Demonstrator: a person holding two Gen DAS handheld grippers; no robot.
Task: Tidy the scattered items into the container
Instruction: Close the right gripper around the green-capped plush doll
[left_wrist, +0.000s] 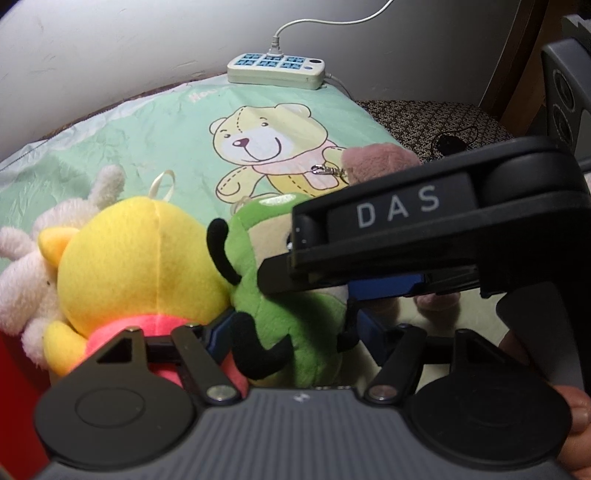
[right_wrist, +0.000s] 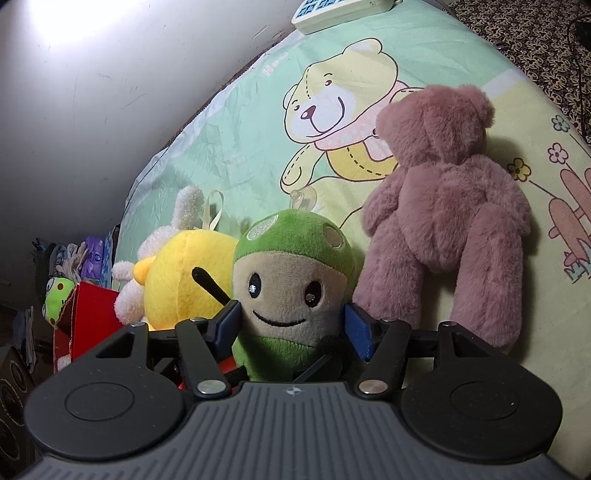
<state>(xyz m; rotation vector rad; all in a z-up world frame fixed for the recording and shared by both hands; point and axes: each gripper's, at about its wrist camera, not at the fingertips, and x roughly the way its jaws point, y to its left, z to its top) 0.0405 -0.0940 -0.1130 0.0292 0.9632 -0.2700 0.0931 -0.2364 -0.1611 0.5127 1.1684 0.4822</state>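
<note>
A green plush doll (right_wrist: 291, 291) with a tan face sits on the bed between the blue pads (right_wrist: 356, 332) of my right gripper (right_wrist: 291, 326), which press on both sides of its head. In the left wrist view the same doll (left_wrist: 291, 314) sits between the pads of my left gripper (left_wrist: 291, 332), which also close on its body. The right gripper's body (left_wrist: 424, 229) crosses in front. A yellow plush (left_wrist: 140, 266) and a white plush (left_wrist: 33, 280) lie to the left. A pink teddy bear (right_wrist: 447, 221) lies face down at the right. A red box (right_wrist: 88, 314) stands at the left.
A green bedsheet with a cartoon bear print (left_wrist: 177, 133) covers the bed. A white power strip (left_wrist: 275, 70) with its cable lies at the far edge by the wall. A patterned dark cover (left_wrist: 424, 118) lies at the right. A frog plush (right_wrist: 57, 299) sits behind the red box.
</note>
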